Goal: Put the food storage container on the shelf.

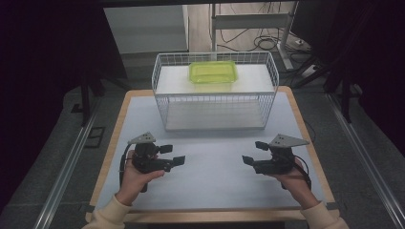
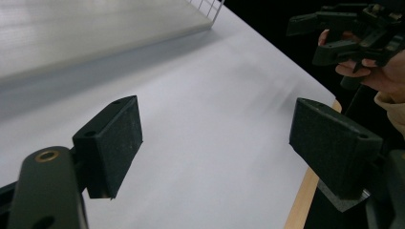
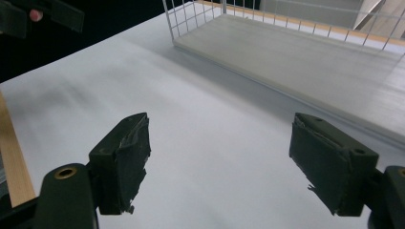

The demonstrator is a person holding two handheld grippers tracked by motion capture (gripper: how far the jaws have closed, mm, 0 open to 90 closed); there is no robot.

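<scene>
From the high view, my left gripper and my right gripper hang low over the near part of the table, well apart from each other, both with jaws wide and holding nothing. The green box lies on the shelf inside the wire basket, at the far side, well apart from both grippers. I judge the step is the reach toward this box, so I should lift first above the basket rim and come down from the top, because the wires close the front. In the left gripper view, my jaws stand wide over bare white table; the table edge is near on one side, and the right gripper is farther off, so I must not swing toward it. In the right gripper view, the jaws are wide too, the basket is ahead with its lower board, and open room lies between.
</scene>
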